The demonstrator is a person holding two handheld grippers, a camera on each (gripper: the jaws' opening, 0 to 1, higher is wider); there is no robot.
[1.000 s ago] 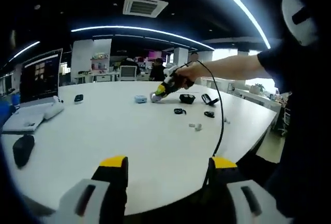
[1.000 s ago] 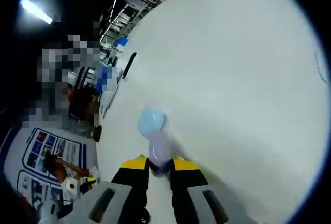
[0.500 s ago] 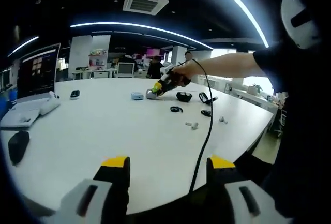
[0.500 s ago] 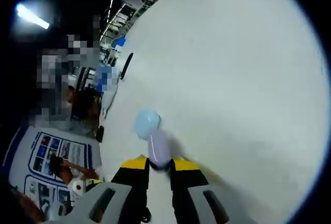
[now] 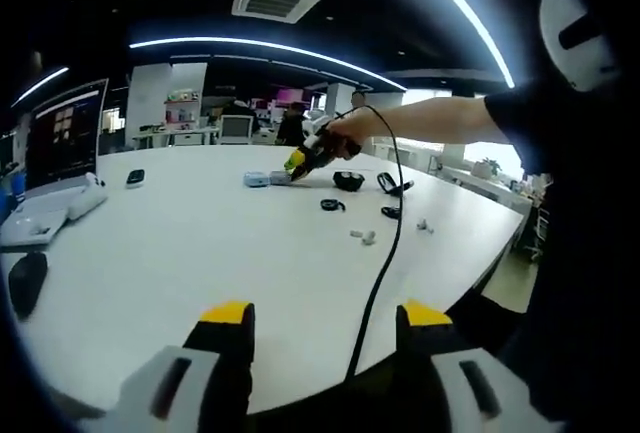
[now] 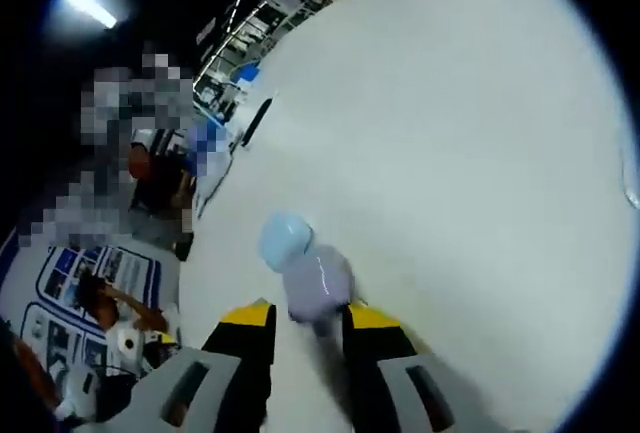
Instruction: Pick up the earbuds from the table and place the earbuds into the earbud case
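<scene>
In the left gripper view, two white earbuds lie on the white table, with another small white piece to their right. Far across the table a hand holds my right gripper down beside a light blue case. In the right gripper view, a pale lavender case sits between my right gripper's tips, whose jaws stand slightly apart around it. The light blue case lies just beyond it. My left gripper hangs open over the near table edge, holding nothing.
Several small black items lie near the earbuds. A black cable runs from the right gripper across the table. A laptop, a white device and a black mouse sit at the left. A person's arm reaches in from the right.
My right gripper's jaws have parted a little, and the lavender case now looks rounder and wider between them. The left gripper view has shifted slightly; its jaws are unchanged.
</scene>
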